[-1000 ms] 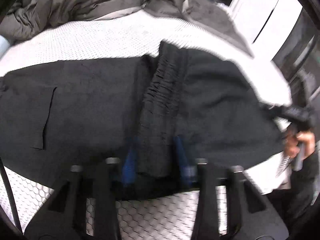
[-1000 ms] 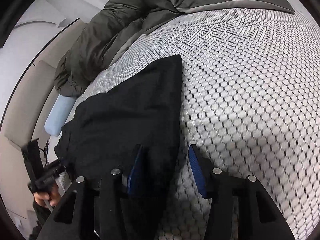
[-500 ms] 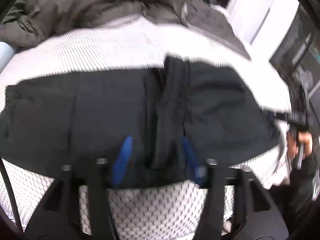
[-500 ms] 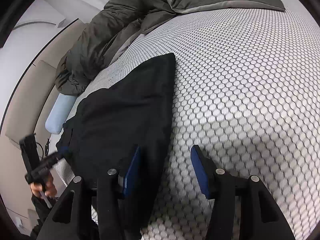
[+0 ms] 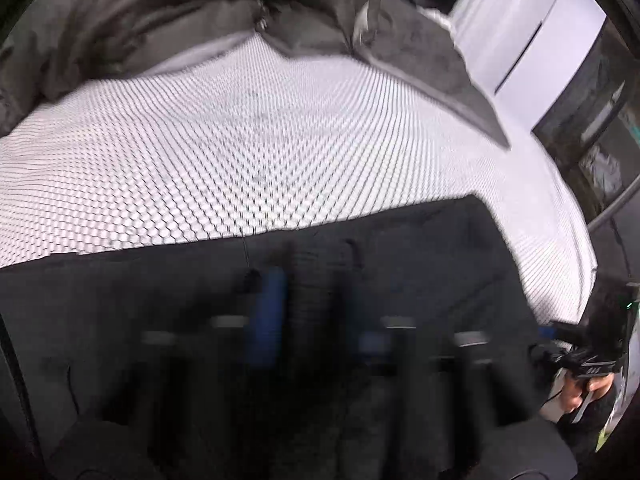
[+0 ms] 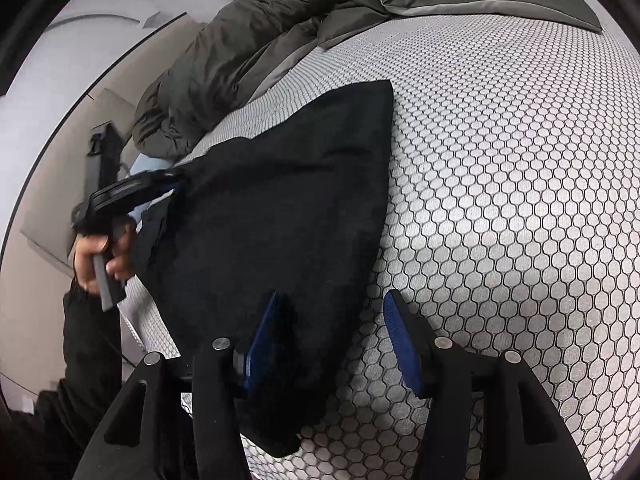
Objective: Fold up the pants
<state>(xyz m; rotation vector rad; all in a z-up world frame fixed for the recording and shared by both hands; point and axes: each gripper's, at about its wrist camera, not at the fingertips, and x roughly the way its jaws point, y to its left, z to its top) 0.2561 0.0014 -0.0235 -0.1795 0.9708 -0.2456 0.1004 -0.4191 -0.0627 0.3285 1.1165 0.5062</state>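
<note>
The black pants (image 6: 280, 216) lie flat on the honeycomb-patterned mattress (image 6: 500, 200), along its near edge, folded into a broad dark panel whose far corner points toward the rumpled grey-green duvet (image 6: 248, 52) heaped at the far side of the bed. The right gripper (image 6: 334, 344) hovers at the near edge with its blue pads spread; the cloth's edge lies between them, the left pad over the fabric and the right pad over bare mattress, neither pressing, so nothing is gripped. The left gripper (image 5: 316, 312) is blurred in its own view, but its jaws are closing with a bunched vertical ridge of cloth, probably the gathered waistband, standing between the pads; whether they already press on it I cannot tell. In the right wrist view the left gripper's tip sits at the pants' left edge, held by the person's hand (image 6: 100, 256). The fabric looks like a soft, matte, fairly thick knit: light, limp, not slippery, and certain to sag and drag its lower layers if lifted from one point. The best holds, I judge, are the stiffer spots, namely the elastic waistband on one side and the doubled edge or a corner on the other, pinching through all layers so that the stack moves together
</note>
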